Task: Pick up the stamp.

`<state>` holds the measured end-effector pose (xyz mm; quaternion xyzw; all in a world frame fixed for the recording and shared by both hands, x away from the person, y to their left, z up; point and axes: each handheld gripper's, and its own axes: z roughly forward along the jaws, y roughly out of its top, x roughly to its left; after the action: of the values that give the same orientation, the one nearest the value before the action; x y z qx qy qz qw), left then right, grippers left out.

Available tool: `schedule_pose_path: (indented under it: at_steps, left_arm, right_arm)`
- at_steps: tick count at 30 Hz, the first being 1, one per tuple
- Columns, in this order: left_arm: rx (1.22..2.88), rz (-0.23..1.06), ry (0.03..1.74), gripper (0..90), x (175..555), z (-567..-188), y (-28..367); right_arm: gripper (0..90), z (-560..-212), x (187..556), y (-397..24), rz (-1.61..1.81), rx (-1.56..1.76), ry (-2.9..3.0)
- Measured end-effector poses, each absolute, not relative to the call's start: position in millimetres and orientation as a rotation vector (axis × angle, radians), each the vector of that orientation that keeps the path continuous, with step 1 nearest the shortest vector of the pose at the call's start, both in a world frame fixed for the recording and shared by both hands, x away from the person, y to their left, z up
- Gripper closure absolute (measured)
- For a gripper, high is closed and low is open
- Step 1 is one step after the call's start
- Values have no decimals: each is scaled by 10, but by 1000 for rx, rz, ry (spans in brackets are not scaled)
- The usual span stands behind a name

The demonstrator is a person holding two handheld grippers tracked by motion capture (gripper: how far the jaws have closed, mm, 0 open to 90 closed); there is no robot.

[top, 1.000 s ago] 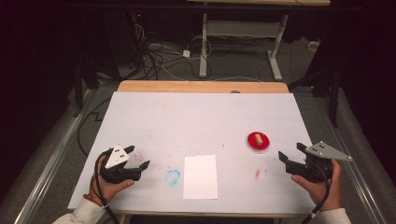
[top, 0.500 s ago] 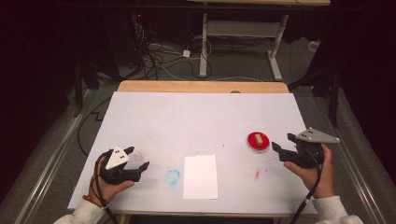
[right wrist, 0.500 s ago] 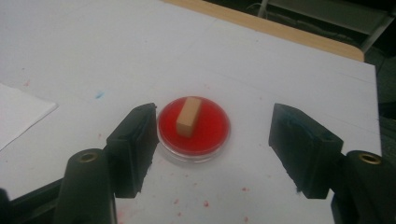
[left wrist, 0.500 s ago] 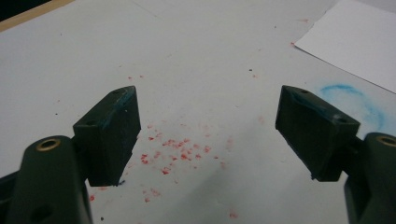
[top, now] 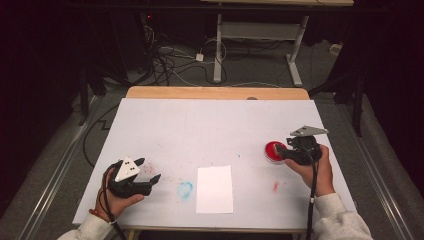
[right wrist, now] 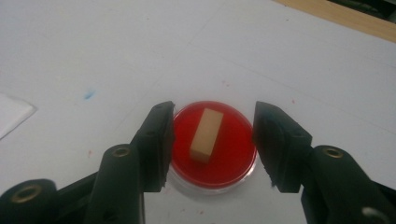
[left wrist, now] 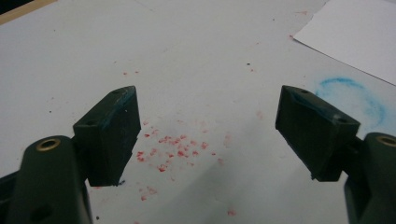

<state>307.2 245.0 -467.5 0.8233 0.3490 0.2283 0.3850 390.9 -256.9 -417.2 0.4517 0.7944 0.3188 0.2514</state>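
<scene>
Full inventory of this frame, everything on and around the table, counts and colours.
dish: 1, red, round, right side of the table, between the fingers of the right gripper
block: 1, tan, lying in the dish
paper sheet: 1, white, near front edge, centre
blue stain: 1, ring-shaped, left of the paper sheet
red specks: scattered, ahead of the left gripper
table: 1, white cover, wooden strip at the far edge
cables: several, on the floor behind the table
left gripper: 1, black, front left, open
right gripper: 1, black, straddling the dish, closing in, not touching
hands: 2, light sleeves
</scene>
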Motion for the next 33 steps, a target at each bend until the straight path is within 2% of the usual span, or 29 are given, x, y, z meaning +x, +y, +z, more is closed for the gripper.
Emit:
schedule_pose_path:
  at_steps: [7, 12, 20, 23, 33]
  left_arm:
    - [2111, 581, 890, 216, 3073, -4690, 2440]
    - [2109, 583, 891, 216, 3070, -4686, 2446]
    - [2126, 571, 884, 223, 3074, -4702, 2438]
    - [2120, 573, 883, 223, 3069, -4695, 2447]
    - [2132, 562, 882, 223, 3072, -4709, 2445]
  right_arm:
    - [568, -4278, 4037, -2521, 829, 1251, 2196]
    - [644, -4346, 4110, -2507, 814, 1266, 2217]
    - [699, -4440, 4174, -2465, 763, 1277, 2233]
    - [759, -4474, 4191, -2465, 764, 1274, 2240]
    - [763, -4498, 4185, -2477, 777, 1263, 2240]
